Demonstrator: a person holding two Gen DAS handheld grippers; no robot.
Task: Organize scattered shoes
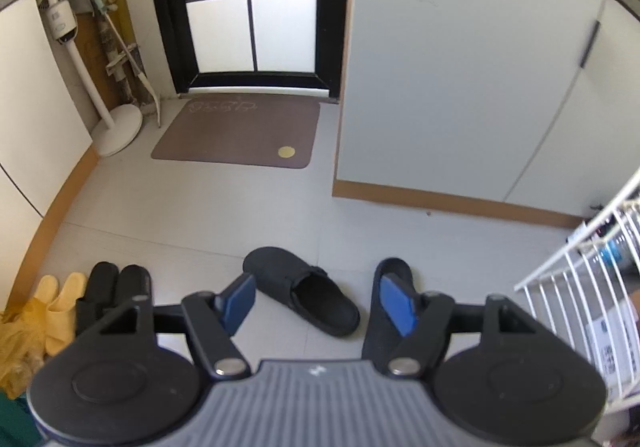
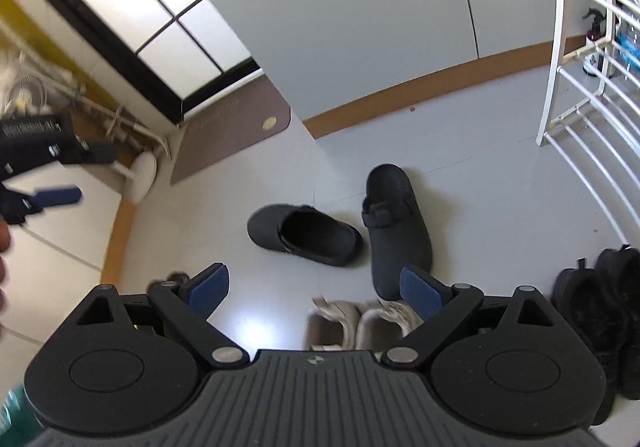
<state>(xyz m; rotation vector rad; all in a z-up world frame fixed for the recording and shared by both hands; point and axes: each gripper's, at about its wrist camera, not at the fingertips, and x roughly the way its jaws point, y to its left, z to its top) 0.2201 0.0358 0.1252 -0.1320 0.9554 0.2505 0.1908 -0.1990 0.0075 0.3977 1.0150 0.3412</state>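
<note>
Two clogs left loose: you have a tipped clog (image 2: 304, 235) and an upright clog (image 2: 394, 231) out on the open floor (image 2: 480, 175), nearly touching at their heels, toes spread apart.
Tipped clog axis: it lies on its side, toe toward the skirting at picture-left in the right wrist view, opening facing you.
Upright clog axis: it stands sole-down, toe pointing away toward the wall, heel toward your right gripper (image 2: 316, 289).
Way from the jaws: both clogs sit ahead of and below both grippers, neither touched.
Nearer hand: I judge your right gripper nearer the upright clog, whose heel is just beyond its right pad; your left gripper (image 1: 318, 305) lines up better with the tipped one.
Left jaws: apart, nothing between the pads.
Right jaws: apart and empty.
Already lined up: yellow slippers (image 1: 60, 303) and black slides (image 1: 114, 287) sit paired by the left wall; black sneakers (image 2: 600, 319) and beige shoes (image 2: 360, 321) are nearer you.
</note>
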